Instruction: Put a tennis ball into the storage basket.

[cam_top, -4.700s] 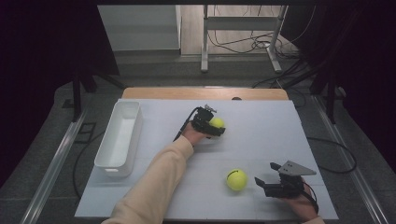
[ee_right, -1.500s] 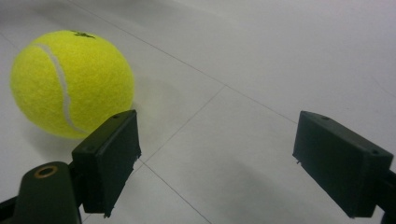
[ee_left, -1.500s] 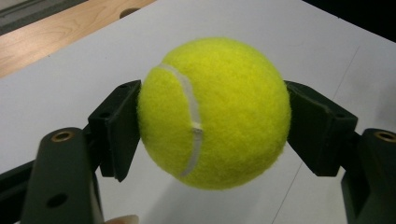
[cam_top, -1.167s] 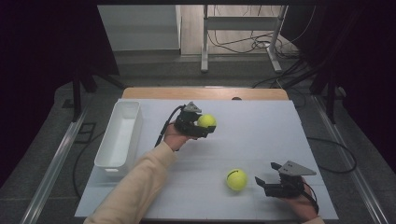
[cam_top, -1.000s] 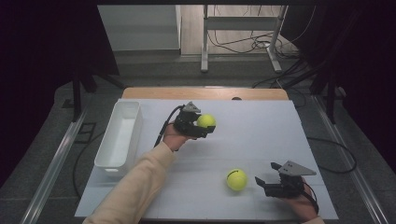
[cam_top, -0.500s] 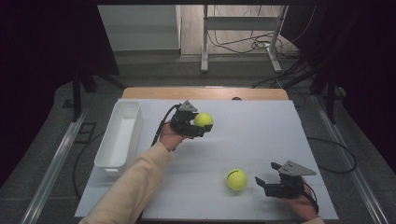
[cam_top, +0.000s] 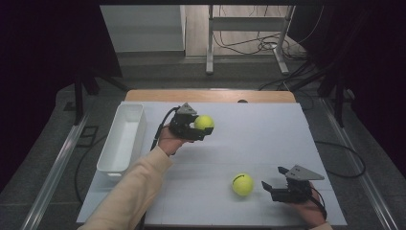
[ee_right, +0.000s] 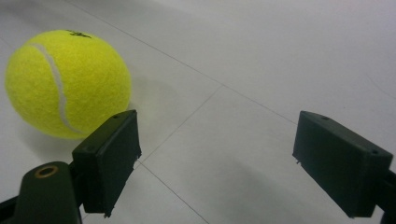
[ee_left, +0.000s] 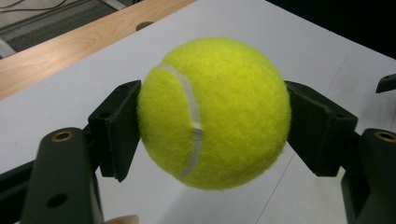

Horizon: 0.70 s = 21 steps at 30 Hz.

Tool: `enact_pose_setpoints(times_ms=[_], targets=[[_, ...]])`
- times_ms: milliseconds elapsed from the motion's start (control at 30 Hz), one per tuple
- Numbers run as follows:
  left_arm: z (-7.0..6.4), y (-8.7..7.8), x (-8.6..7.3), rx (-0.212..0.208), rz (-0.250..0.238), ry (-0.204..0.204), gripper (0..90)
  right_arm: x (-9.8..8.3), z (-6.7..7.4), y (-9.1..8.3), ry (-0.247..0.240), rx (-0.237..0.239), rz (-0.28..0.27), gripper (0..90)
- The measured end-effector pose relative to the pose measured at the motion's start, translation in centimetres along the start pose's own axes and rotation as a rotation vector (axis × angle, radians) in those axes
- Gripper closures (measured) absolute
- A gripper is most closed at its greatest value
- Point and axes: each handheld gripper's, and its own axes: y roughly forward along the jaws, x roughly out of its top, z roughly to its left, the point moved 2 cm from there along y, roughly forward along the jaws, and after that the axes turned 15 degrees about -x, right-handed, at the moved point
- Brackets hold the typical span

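A yellow tennis ball (cam_top: 204, 122) hangs above the white table, and my left gripper (cam_top: 200, 128) is shut on it. In the left gripper view the same tennis ball (ee_left: 212, 112) is pressed between the two black pads (ee_left: 117, 128). A second tennis ball (cam_top: 242, 184) lies on the table near the front. My right gripper (cam_top: 268, 187) rests just to its right, jaws open with nothing between them. In the right gripper view that second ball (ee_right: 67, 83) lies to the left, beyond the left pad (ee_right: 109, 158).
A long white bin (cam_top: 122, 139) stands along the table's left side. The white tabletop (cam_top: 268, 139) ends in a wooden strip (cam_top: 210, 96) at the far edge. Cables and a metal stand lie on the floor beyond.
My left gripper has carried its tennis ball a little to the left, toward the white bin. The right gripper and the second ball have stayed where they were.
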Motion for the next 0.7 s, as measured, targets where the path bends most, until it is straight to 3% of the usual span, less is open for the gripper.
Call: enact_pose_setpoints(times_ms=[700], targets=[[0.3,-2.1,-0.3,0.024,-0.025,-0.009,25.8,0.0,0.0,0.0,0.002,-0.006,0.001,15.4]])
